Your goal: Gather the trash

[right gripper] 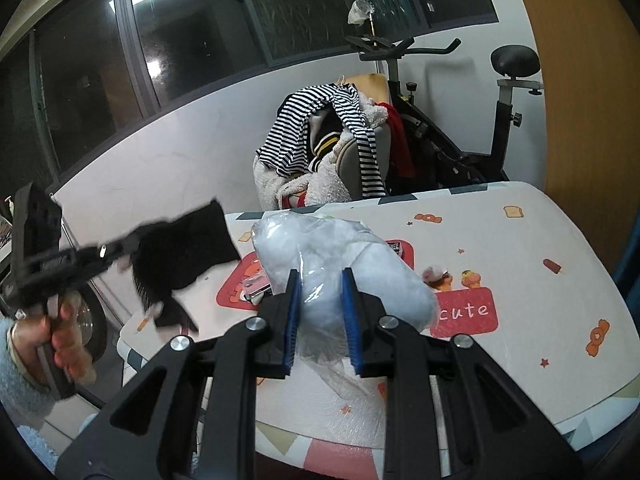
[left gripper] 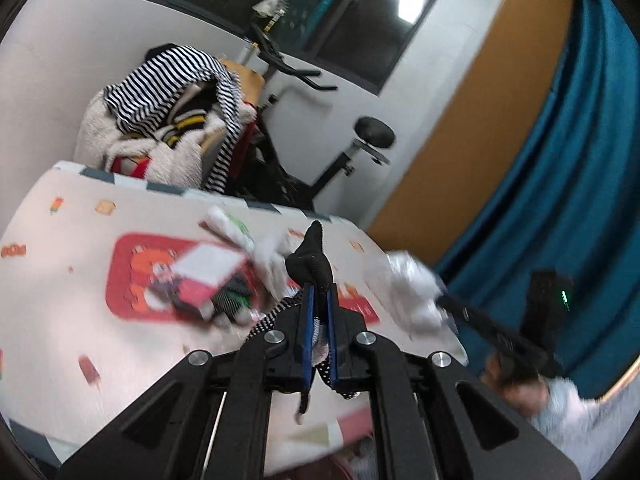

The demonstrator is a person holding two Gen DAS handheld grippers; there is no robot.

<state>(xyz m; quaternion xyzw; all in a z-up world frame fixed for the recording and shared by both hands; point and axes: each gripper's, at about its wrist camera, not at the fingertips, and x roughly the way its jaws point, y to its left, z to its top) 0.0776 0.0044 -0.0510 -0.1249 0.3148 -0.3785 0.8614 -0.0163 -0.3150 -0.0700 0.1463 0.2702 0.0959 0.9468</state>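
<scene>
The left gripper (left gripper: 319, 292) has its jaws pressed almost together on a black sock (left gripper: 310, 262), pinched near the middle so that one end stands up beyond the tips and the other hangs loose below the jaws; in the right wrist view the same sock (right gripper: 188, 248) hangs clear of the table. The right gripper (right gripper: 320, 296) pinches a clear plastic bag (right gripper: 340, 256) stuffed with white filling, the bulk of it bulging ahead of and beside the blue pads (right gripper: 292, 312), a thin tail of film trailing under them. Judged risks: the bag is held only by a fold of slippery film, so its bulk may work out of the grip if swung or tilted. The sock's hold is narrow; a sharp movement could shake it free. Its dangling end could snag the remaining litter (left gripper: 216, 280) just ahead of the left gripper, namely cartons and wrappers on the table (right gripper: 520, 320), and drag pieces over the edge. Both grippers are occupied, so anything dropped cannot be recovered without first depositing a load. No bin is visible in either view
</scene>
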